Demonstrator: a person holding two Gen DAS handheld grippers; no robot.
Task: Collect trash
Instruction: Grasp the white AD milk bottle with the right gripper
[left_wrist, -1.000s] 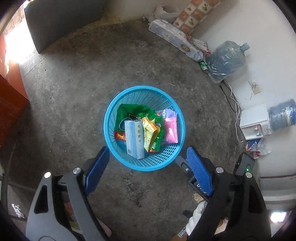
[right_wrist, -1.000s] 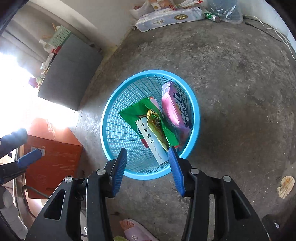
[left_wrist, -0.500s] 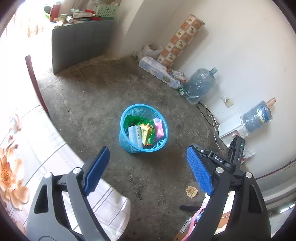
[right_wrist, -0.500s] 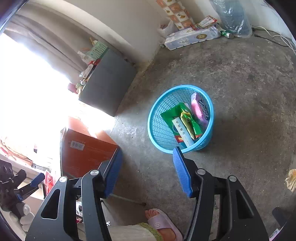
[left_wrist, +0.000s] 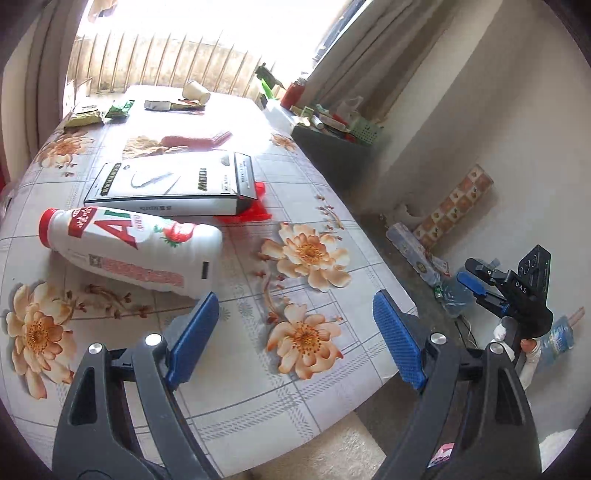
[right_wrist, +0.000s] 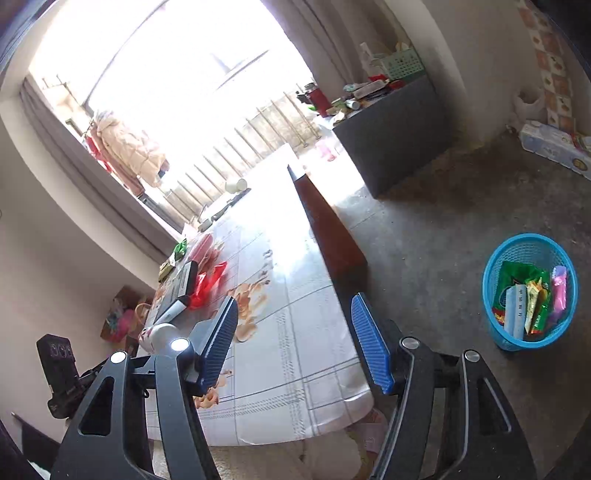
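We held both tongs empty over the near end of the bench (left_wrist: 258, 398): the left tongs (left_wrist: 291, 343) stood wide open, and the right tongs (right_wrist: 293, 343) had just been opening, with nothing between their pads. Just beyond the left tongs a white drink bottle (left_wrist: 129, 251) lay on its side, with a flat white carton (left_wrist: 170, 184) behind it and a red wrapper (left_wrist: 255, 210) under the carton's end. Farther back lay a paper cup (left_wrist: 195, 91) and several small packets (left_wrist: 118, 109). On the floor, well apart from the bench, our blue basket (right_wrist: 495, 266) already held several wrappers and a box. We judged the collecting partly done, with the bench litter left.
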